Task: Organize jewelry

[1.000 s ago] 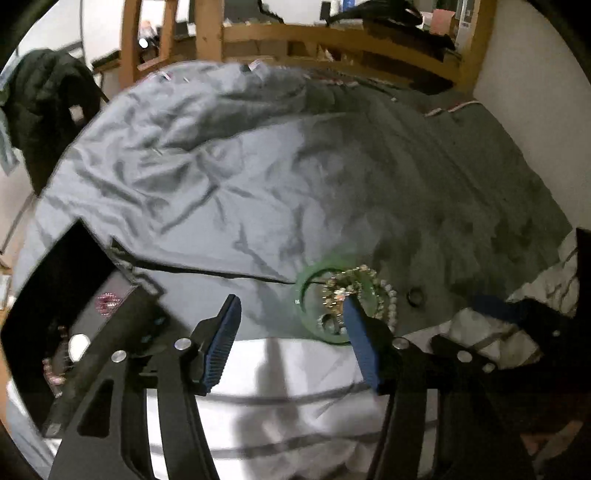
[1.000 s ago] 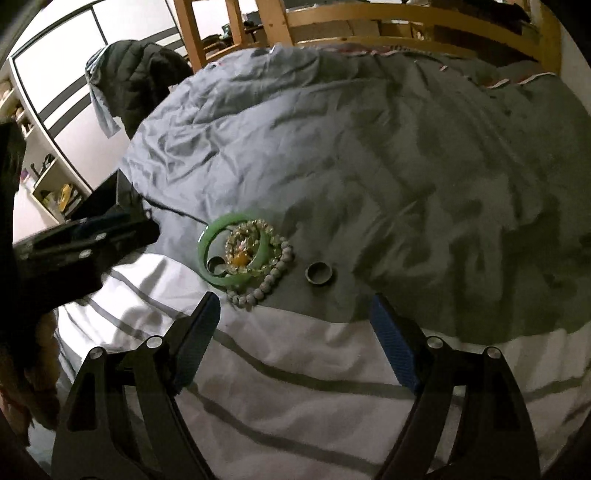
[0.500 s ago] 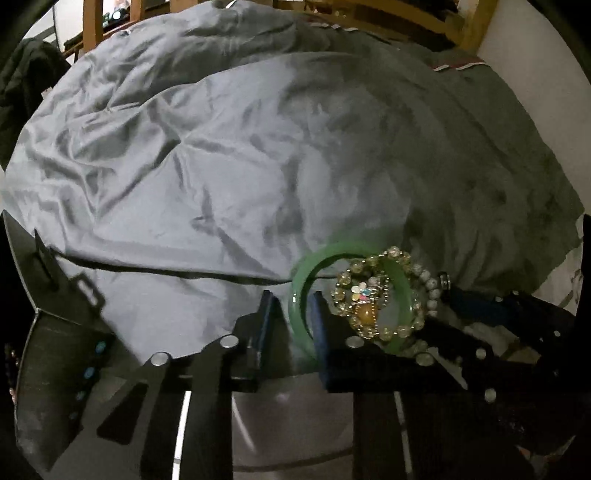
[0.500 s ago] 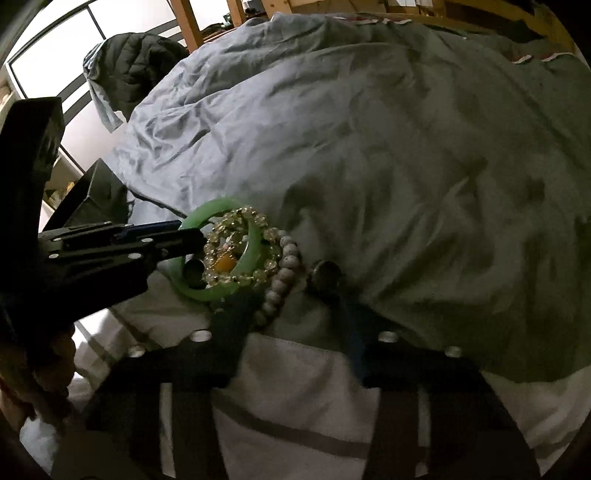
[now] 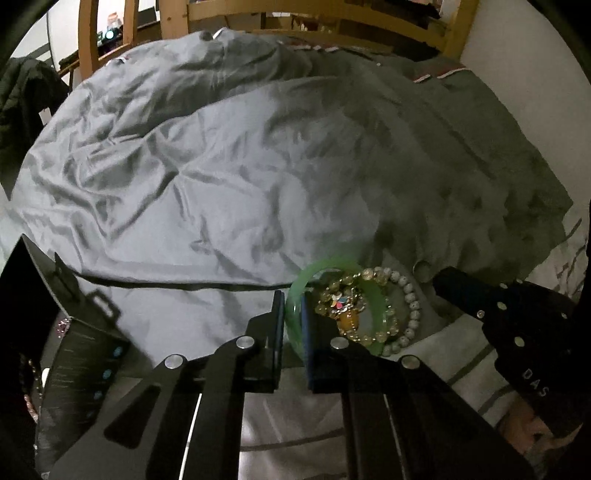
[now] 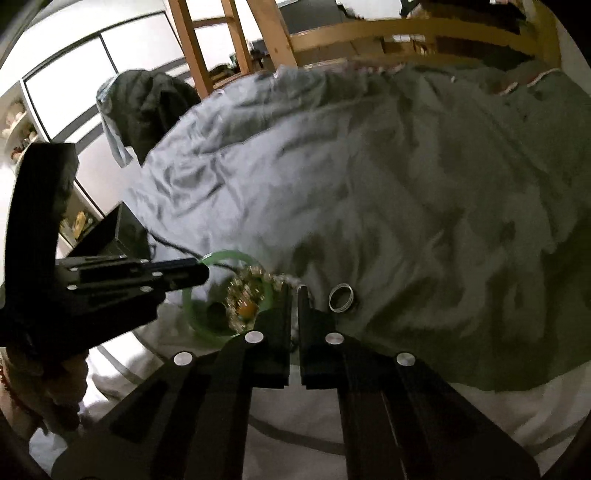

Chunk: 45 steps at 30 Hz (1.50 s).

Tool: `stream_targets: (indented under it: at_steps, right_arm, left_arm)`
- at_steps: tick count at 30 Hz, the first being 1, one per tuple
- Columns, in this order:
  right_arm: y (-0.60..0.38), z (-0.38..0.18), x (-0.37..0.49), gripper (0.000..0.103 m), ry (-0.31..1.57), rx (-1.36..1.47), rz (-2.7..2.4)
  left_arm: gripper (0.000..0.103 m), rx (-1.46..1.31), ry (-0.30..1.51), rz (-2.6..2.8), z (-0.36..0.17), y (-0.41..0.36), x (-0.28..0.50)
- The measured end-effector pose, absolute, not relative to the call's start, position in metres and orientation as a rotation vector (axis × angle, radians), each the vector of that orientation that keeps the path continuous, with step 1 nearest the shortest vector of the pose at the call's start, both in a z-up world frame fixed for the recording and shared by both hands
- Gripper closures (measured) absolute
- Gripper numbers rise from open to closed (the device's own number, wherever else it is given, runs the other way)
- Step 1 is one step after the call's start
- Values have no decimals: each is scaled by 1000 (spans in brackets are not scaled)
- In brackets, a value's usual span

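A green bangle (image 5: 325, 267) lies on the grey duvet with a gold charm bracelet (image 5: 345, 308) and a pale bead bracelet (image 5: 412, 306) piled on it. My left gripper (image 5: 293, 306) is shut on the bangle's left rim. My right gripper (image 6: 293, 295) is shut on the pale bead bracelet (image 6: 291, 281), between the bangle (image 6: 195, 321) and a silver ring (image 6: 341, 297). The right gripper also shows in the left wrist view (image 5: 443, 275), by the ring (image 5: 423, 265).
An open black jewelry box (image 5: 55, 332) sits at the lower left, with beads inside. The grey duvet (image 5: 240, 166) covers the bed, over a striped white sheet (image 5: 461, 354). A wooden bed frame (image 6: 406, 29) stands behind. A dark jacket (image 6: 147, 107) hangs at left.
Both grippers went from wide open to shut. The left closed on the green bangle's rim, the right on the pale bead bracelet. The right gripper moved closer to the pile.
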State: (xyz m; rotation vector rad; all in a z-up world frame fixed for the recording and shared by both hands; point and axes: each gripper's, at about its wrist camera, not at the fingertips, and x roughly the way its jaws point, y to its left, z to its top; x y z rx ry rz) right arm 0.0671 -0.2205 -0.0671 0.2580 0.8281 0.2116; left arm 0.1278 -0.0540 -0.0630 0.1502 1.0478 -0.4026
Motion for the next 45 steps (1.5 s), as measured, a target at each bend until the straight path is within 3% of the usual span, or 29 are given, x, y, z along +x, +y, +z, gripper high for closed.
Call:
stream_targets:
  at_steps: [9,11,16,18,20,29,31,38,40,42,43,44,45]
  right_arm:
    - [-222,-72,64,96,902,266,195]
    - [-220,-82,67,74,948,266,191]
    - [-206,-97,72,69,989,204,201]
    - [-206,-105,75,73,1007,198,195]
    - [-210,-105,73,90,993,218,200]
    - [-216,-75,59,93,864,242,208]
    - [-218,-65,55,102,834,247,208]
    - [-214,-61,55,100,873,261,227]
    - [-207,-65,59,92,904,254,251]
    - [-204,-66,57,68,890,321,349]
    - [-204,-64,56,46,879,351,379]
    - [-204,-62,53,34,853,390,422]
    - [-202,-59,53,33,836,391,443]
  left_arm:
    - [93,116,988,-379,-38,-38,117]
    - [92,105,978,-378,-34,-36,116]
    - [92,110,964,-390,-30,-40,116]
    - [92,110,960,-396,-29,-41,117]
    - [92,109,955,-398,-27,-42,115]
    - [91,108,891,-430,-9,-43,103]
    - [91,104,881,-434,-4,-41,100]
    - [91,81,859,-428,7,-33,89]
    - [91,77,849,-436,11,-32,86]
    - [91,75,839,-443,14,-31,84]
    - [91,72,836,-449,16,-30,83]
    - [91,69,835,-456,16,-30,83]
    - [91,66,835,-463,17,-30,83]
